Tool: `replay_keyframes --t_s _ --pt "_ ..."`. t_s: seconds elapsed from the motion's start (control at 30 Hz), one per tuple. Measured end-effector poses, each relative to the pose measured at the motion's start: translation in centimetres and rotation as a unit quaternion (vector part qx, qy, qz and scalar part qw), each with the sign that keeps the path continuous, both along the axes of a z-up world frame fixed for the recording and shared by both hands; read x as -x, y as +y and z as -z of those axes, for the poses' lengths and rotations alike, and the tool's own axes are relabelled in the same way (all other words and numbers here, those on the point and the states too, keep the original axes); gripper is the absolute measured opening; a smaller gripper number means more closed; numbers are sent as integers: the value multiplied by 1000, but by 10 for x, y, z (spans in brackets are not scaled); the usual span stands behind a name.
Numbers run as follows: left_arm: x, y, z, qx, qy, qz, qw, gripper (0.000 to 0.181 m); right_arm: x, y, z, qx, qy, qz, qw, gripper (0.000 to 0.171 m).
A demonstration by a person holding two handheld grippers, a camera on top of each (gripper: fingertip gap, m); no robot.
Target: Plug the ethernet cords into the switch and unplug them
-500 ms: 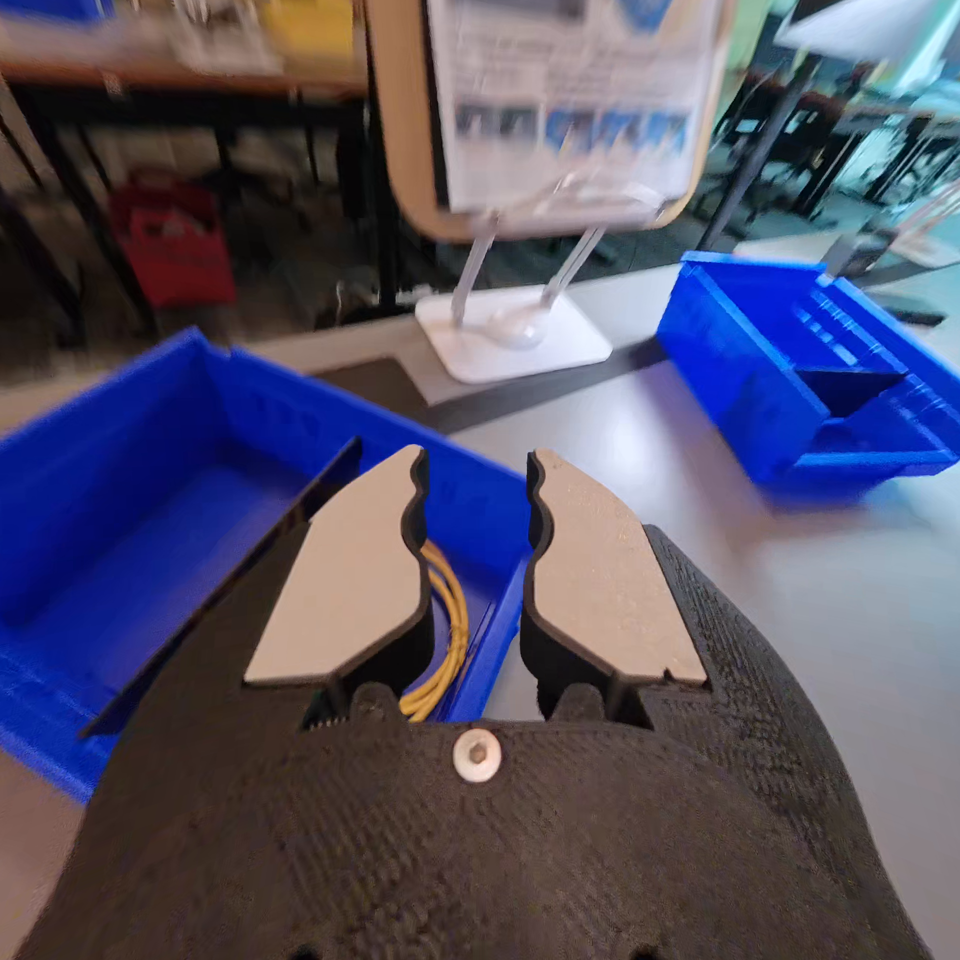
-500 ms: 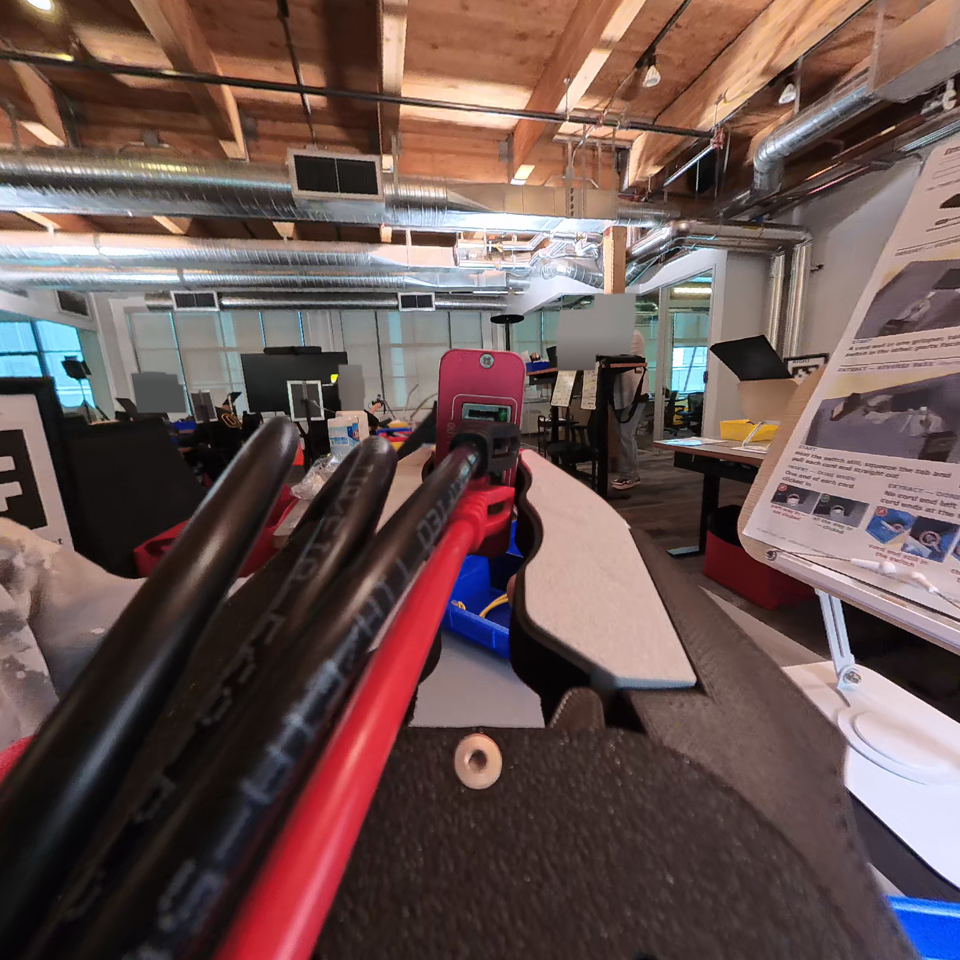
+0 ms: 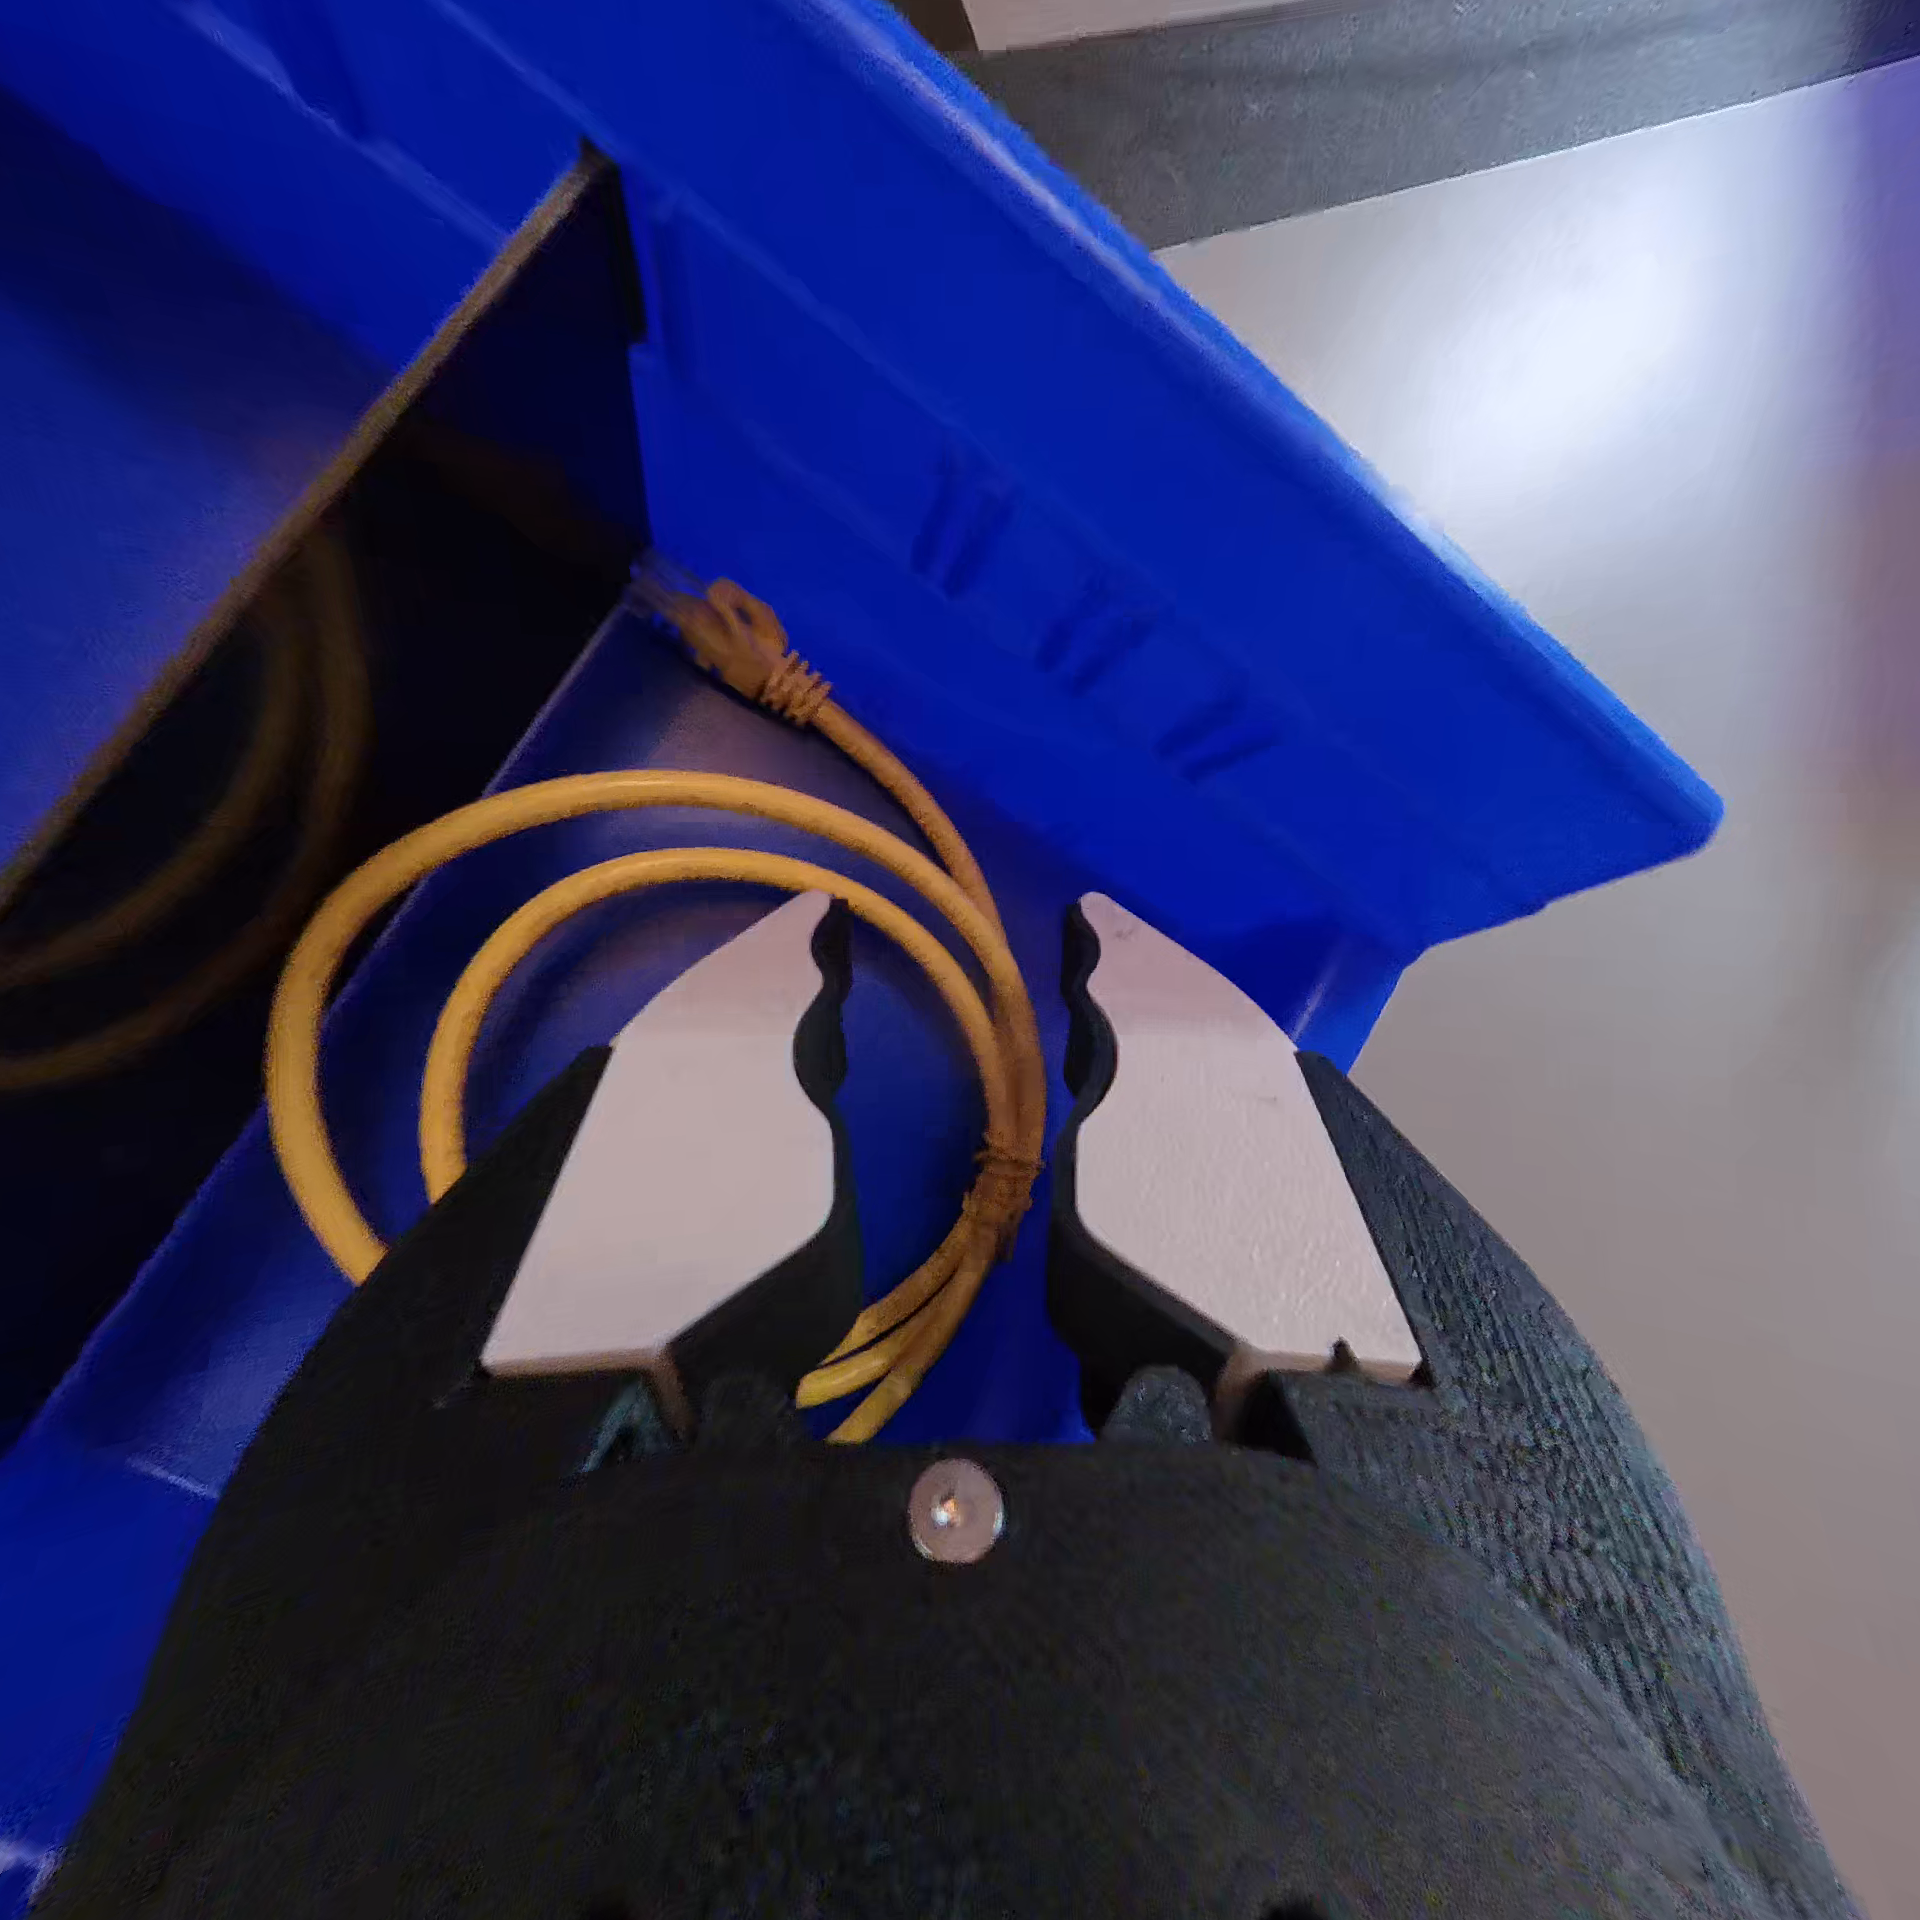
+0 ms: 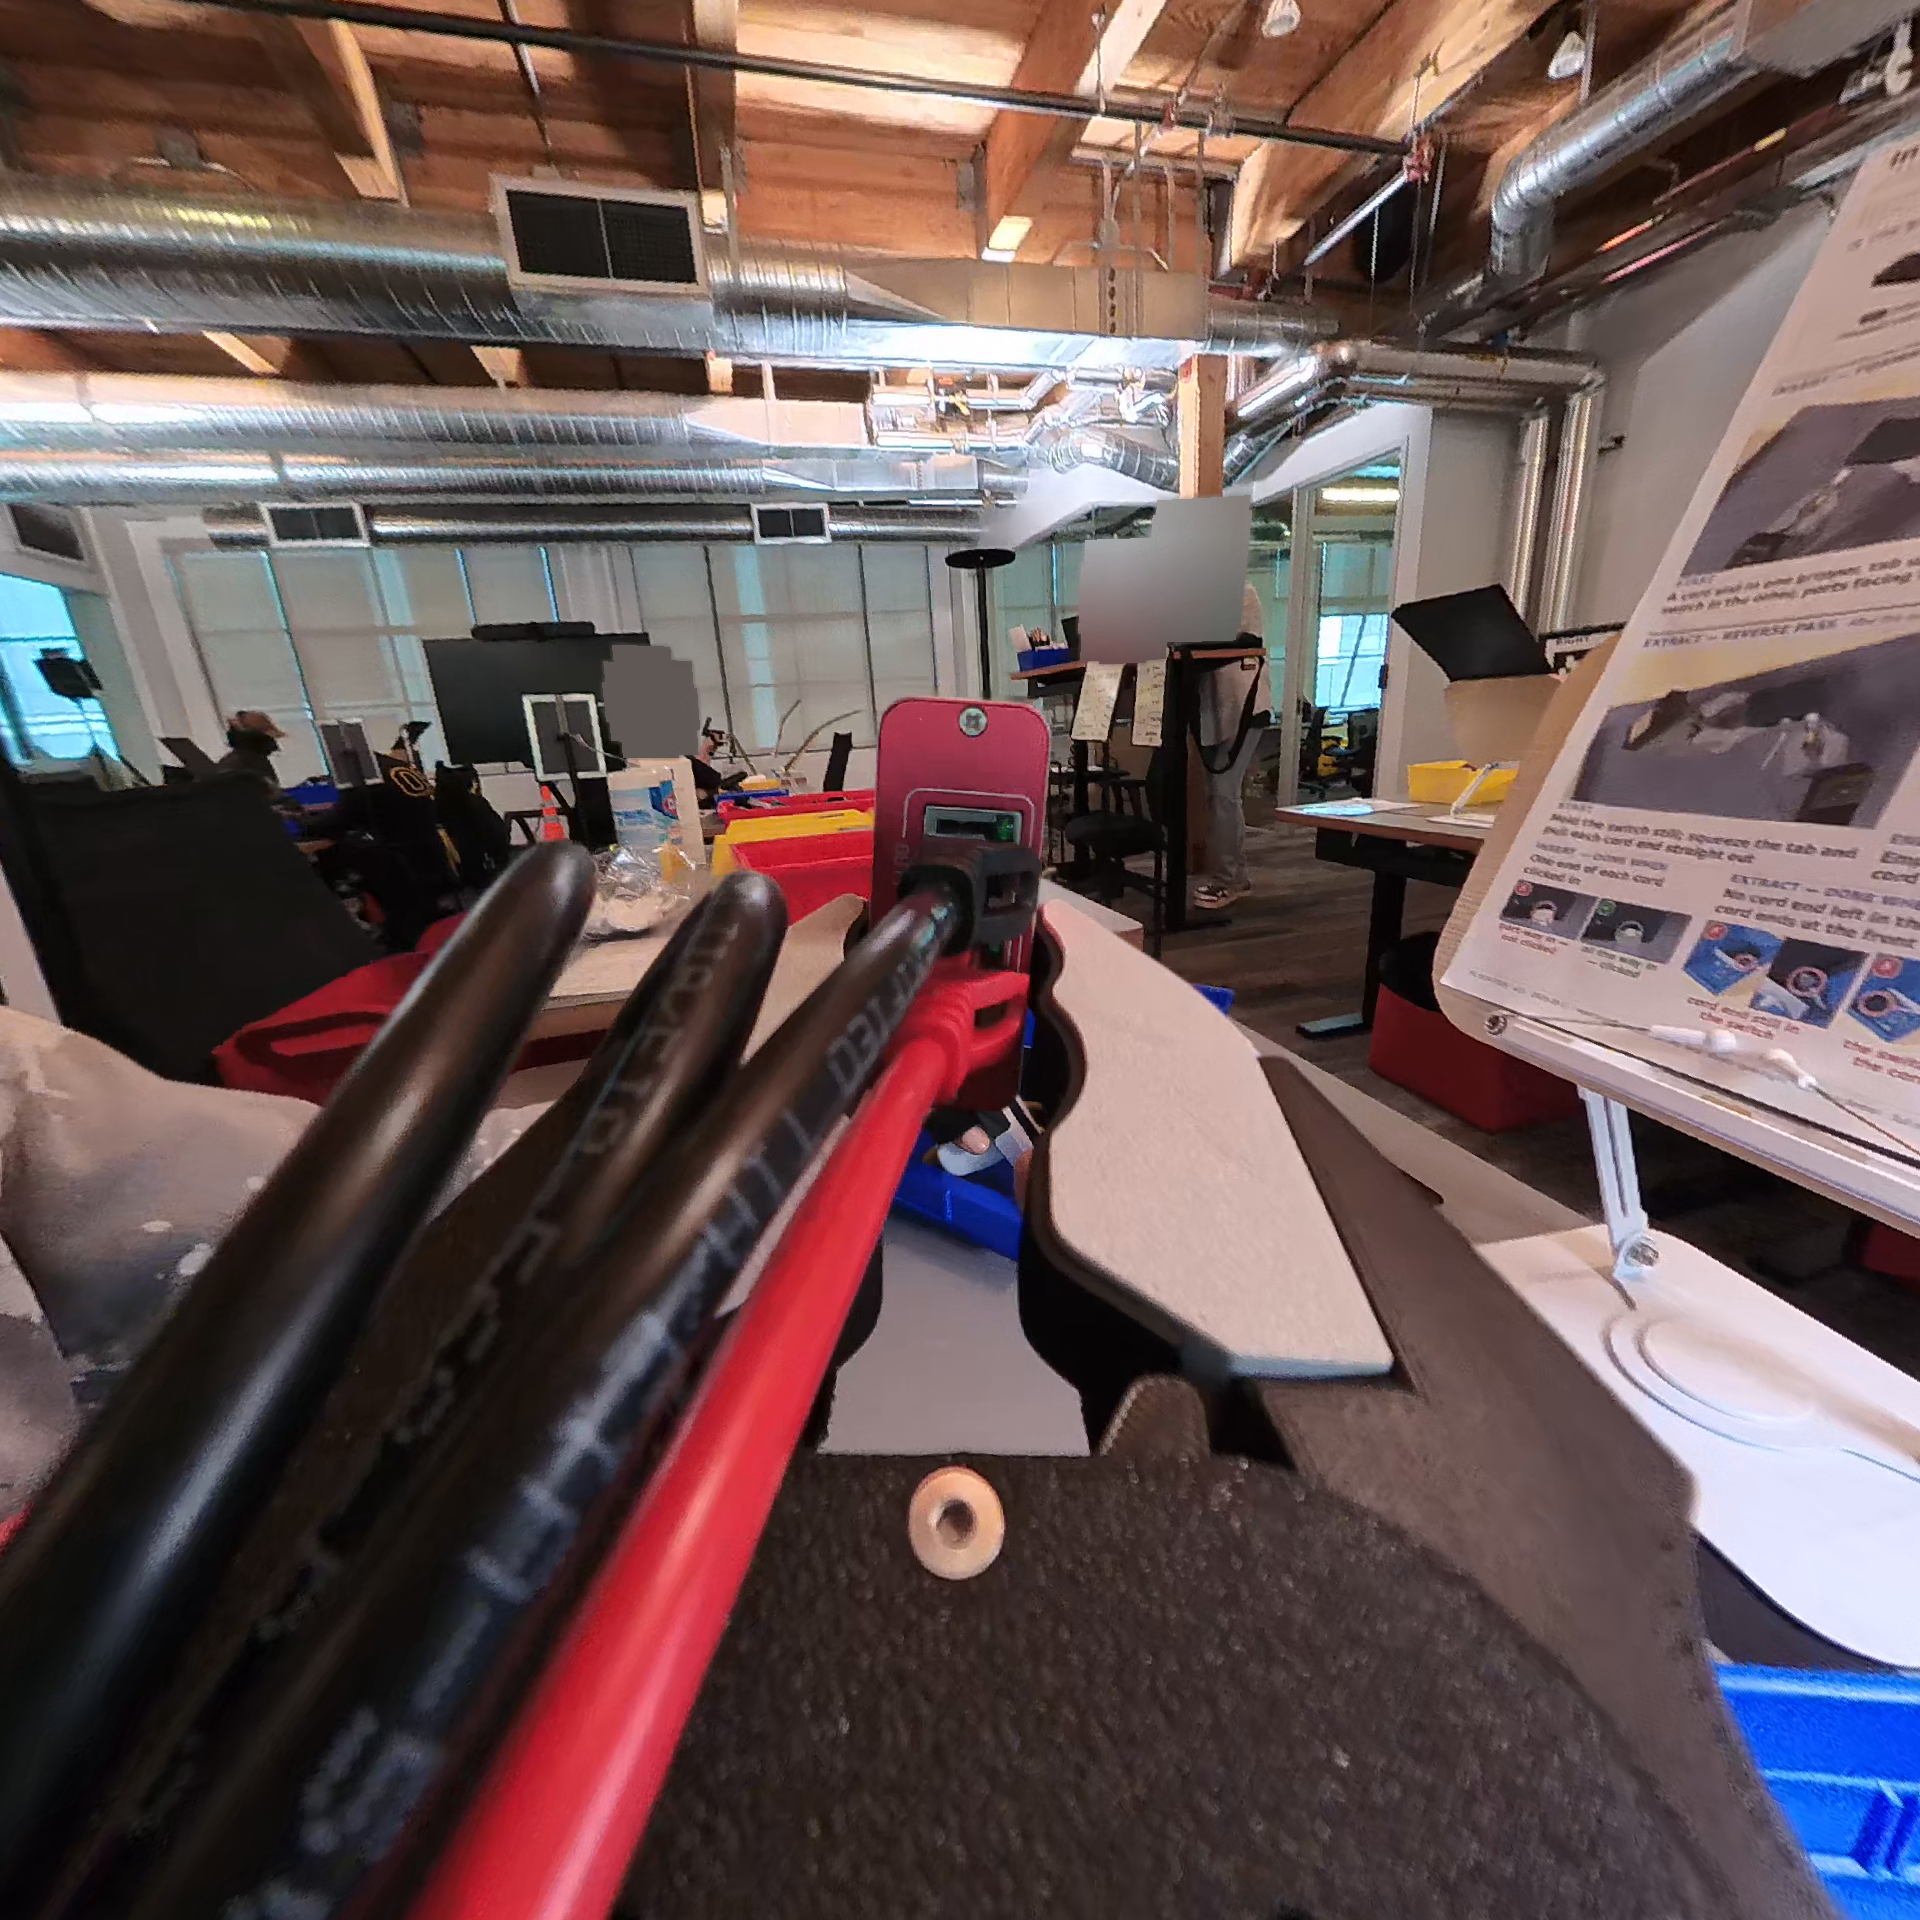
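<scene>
Yellow ethernet cord (image 3: 665, 831), coiled in the blue bin (image 3: 1039, 499), passes between the left gripper's (image 3: 951, 925) spread fingers; the right gripper (image 4: 935, 956) pinches the red switch (image 4: 961, 821).

Between the left tongs' fingers: 1 yellow cord (image 3: 665, 821), coiled in about 2 loops, inside 1 blue bin (image 3: 1039, 436) with 1 dark divider (image 3: 312, 582). Ahead of the right tongs: 1 red switch (image 4: 961, 790), 1 red cord (image 4: 727, 1403) and seemingly 3 black cords (image 4: 312, 1174), blurred close up.
</scene>
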State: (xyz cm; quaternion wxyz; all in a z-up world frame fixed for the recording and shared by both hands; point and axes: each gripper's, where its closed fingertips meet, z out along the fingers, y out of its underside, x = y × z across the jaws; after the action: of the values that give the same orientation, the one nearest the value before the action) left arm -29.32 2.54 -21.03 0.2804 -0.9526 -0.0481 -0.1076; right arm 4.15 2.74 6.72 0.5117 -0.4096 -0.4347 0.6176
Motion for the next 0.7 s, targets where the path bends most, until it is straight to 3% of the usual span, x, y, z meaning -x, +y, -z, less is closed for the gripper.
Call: replay_keyframes --t_s 0.13,0.3,0.53,0.7 --pt "-1 -3 18 59 7 13 998 35 3 6 6 3 -5 4 1000 26" --pt "-1 -1 10 37 58 41 997 26 6 3 10 -14 -15 8 1000 26" --pt "12 -14 -89 -114 149 15 982 10 2 0 3 -14 -1 5 1000 26" --pt "5 -21 -132 -182 176 23 967 7 1 -2 0 5 11 -6 1000 26"
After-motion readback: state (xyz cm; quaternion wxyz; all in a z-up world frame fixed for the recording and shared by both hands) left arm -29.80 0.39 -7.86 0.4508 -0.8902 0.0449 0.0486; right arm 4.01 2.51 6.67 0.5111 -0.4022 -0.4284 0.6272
